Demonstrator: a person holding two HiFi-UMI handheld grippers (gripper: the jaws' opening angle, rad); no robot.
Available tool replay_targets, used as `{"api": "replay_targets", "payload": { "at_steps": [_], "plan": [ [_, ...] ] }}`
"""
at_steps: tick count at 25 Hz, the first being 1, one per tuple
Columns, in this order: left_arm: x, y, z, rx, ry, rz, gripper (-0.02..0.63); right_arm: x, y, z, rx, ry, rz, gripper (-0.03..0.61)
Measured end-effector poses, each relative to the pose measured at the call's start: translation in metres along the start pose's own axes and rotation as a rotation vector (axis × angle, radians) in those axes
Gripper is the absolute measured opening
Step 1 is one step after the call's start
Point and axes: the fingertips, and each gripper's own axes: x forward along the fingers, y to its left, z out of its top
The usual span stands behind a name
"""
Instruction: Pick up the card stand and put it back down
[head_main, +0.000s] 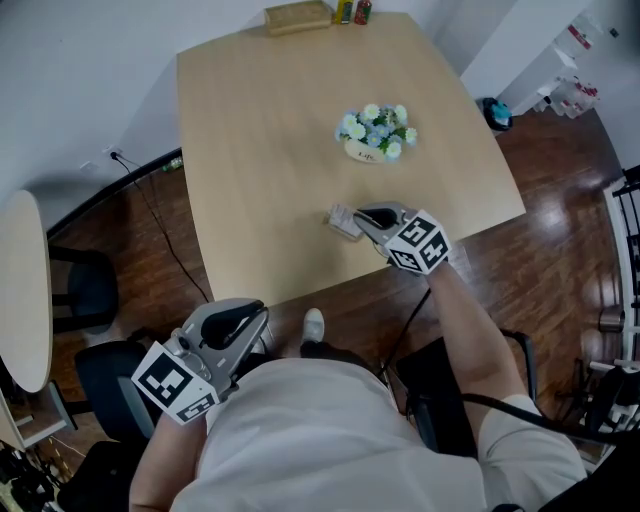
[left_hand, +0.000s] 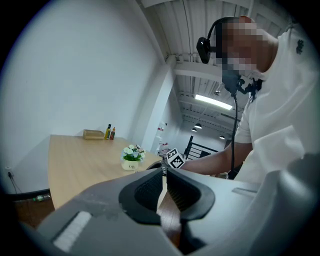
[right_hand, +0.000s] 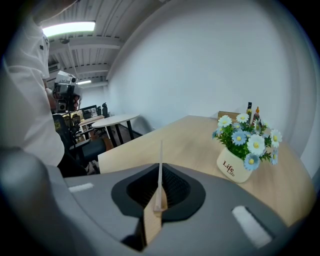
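Note:
The card stand (head_main: 342, 219) is a thin clear upright panel on a small wooden base, near the front edge of the light wooden table (head_main: 260, 150). My right gripper (head_main: 362, 218) reaches it from the right and is shut on it. In the right gripper view the stand (right_hand: 160, 165) rises edge-on between the pads of the right gripper (right_hand: 160, 187), its wooden base at the bottom. My left gripper (head_main: 262, 318) hangs low beside the person's torso, off the table, its jaws together on nothing. In its own view the left gripper (left_hand: 163, 175) points towards the table.
A pot of blue and white flowers (head_main: 375, 135) stands behind the stand, mid-table. A wooden box (head_main: 297, 16) and small bottles (head_main: 352, 11) sit at the far edge. A round table (head_main: 20, 290) and a dark chair (head_main: 90, 285) stand at the left.

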Motion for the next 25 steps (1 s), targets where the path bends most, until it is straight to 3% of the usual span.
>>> {"api": "replay_targets", "payload": {
  "at_steps": [16,25],
  "plan": [
    [0.002,0.01,0.005,0.01,-0.001,-0.036,0.031,-0.022,-0.002,0.029,0.016,-0.052,-0.02,0.02],
    [-0.002,0.011,0.008,0.042,-0.002,-0.095,0.031,-0.05,0.002,0.054,0.017,-0.103,-0.082,0.02]
  ]
}}
